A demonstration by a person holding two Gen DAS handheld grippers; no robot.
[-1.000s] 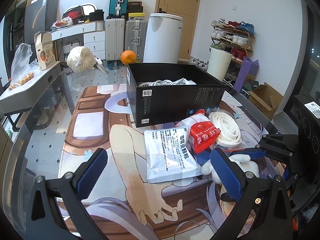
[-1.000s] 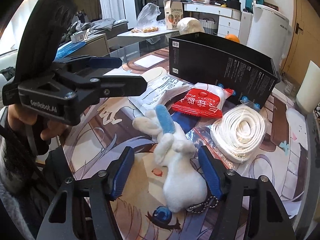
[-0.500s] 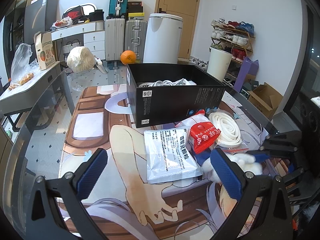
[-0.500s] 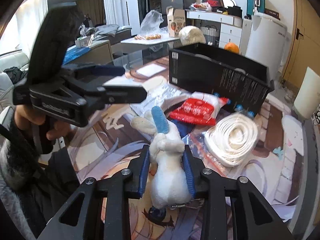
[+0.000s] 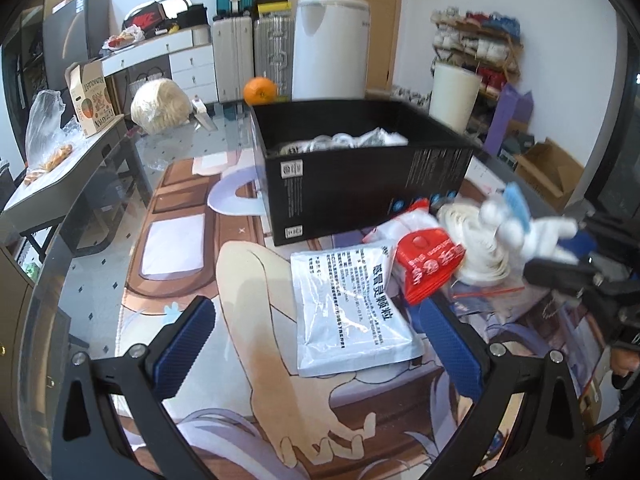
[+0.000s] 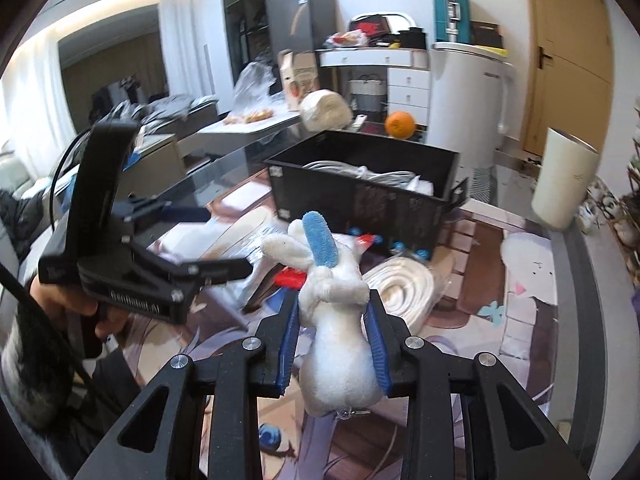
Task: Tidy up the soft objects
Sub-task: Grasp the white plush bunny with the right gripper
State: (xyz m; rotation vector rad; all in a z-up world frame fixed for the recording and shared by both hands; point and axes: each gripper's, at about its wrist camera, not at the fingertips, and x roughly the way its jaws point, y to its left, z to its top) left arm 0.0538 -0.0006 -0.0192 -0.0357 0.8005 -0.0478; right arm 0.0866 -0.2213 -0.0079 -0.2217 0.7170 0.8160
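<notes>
My right claw (image 6: pixel 333 344) is clenched on the plush rabbit (image 6: pixel 336 320), its blue ribbed pads pressing into the fuzzy white body at the lower middle of the right wrist view. The toy is lifted clear of the mat; one ear is a nubby blue strip, the other plain white, and a small metal clasp hangs from its underside. In the left wrist view the same rabbit (image 5: pixel 520 226) shows blurred at the right edge.

My left claw (image 5: pixel 316 344) hangs released, its blue textured pads wide apart at the bottom of the frame, above a flat silvery plastic pouch (image 5: pixel 352 308) printed with black Chinese text. Just right of it lies a glossy red packet (image 5: pixel 430 266) with white characters, and beyond that a coiled white band (image 5: pixel 476 248), smooth and rolled in a spiral.

The black cardboard box (image 5: pixel 360 192) stands open at centre, holding what look like white cords, though I cannot tell for certain. The left tool's body reads "CenRobot.AI", partly legible. An orange (image 6: pixel 400 125) sits behind the box.
</notes>
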